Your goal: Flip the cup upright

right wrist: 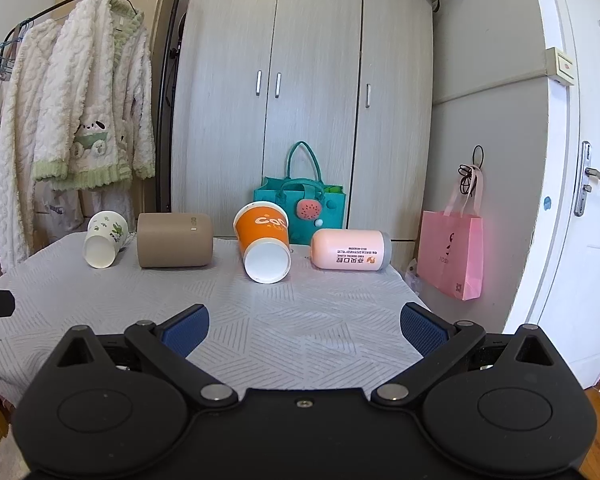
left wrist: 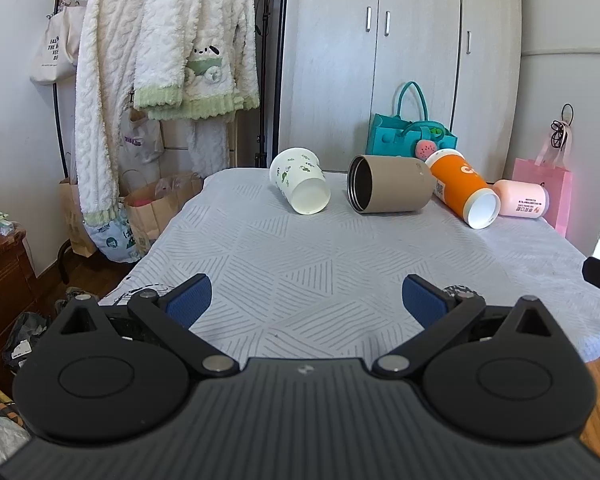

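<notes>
Several cups lie on their sides in a row at the far end of the grey patterned table (left wrist: 300, 264). From left: a white cup with green prints (left wrist: 299, 186) (right wrist: 105, 239), a tan tumbler (left wrist: 390, 189) (right wrist: 175, 239), an orange paper cup (left wrist: 462, 187) (right wrist: 264, 242) and a pink cup (left wrist: 521, 198) (right wrist: 350, 249). My left gripper (left wrist: 307, 300) is open and empty, well short of the cups. My right gripper (right wrist: 305, 329) is open and empty, facing the orange cup from a distance.
A teal bag (right wrist: 300, 206) stands behind the cups against a wardrobe (right wrist: 300, 80). A pink bag (right wrist: 450, 252) hangs at the right. White robes (left wrist: 160, 60) hang on a rack at the left, with paper bags (left wrist: 156, 204) below. A door (right wrist: 580, 160) is at the right.
</notes>
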`<control>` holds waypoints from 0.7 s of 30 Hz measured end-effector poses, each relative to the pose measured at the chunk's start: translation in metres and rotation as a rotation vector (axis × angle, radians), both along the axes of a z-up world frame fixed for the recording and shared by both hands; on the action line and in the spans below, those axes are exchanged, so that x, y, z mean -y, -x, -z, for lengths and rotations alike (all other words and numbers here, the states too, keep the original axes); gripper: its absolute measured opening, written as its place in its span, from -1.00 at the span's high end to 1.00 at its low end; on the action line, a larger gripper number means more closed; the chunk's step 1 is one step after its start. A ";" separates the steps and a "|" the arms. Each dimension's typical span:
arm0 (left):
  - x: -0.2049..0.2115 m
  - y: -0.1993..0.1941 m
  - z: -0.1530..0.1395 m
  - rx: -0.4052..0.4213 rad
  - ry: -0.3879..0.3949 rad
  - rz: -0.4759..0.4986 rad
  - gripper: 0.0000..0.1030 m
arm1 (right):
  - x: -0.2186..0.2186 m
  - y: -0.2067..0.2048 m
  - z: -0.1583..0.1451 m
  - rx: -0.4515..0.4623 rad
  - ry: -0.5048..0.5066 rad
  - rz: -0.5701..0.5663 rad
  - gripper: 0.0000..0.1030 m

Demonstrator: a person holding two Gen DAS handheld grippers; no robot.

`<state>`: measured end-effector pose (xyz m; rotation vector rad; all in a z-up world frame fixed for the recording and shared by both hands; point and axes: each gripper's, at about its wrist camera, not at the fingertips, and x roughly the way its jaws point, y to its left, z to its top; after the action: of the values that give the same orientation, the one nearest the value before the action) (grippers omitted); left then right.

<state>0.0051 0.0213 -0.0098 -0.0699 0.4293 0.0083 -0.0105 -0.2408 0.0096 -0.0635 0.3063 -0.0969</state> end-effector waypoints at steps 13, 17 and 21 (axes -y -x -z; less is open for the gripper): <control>0.001 0.005 0.000 0.006 -0.018 0.003 -1.00 | 0.002 0.000 -0.001 -0.004 -0.005 0.001 -1.00; 0.002 0.006 0.000 0.005 -0.024 0.005 -1.00 | 0.002 -0.001 -0.001 -0.008 -0.007 0.000 -1.00; 0.004 0.005 0.001 -0.006 -0.024 0.005 -1.00 | 0.002 -0.004 0.000 -0.017 -0.005 0.000 -1.00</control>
<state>0.0005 0.0175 -0.0107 -0.0453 0.4356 0.0090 -0.0066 -0.2424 0.0094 -0.0593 0.3240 -0.0956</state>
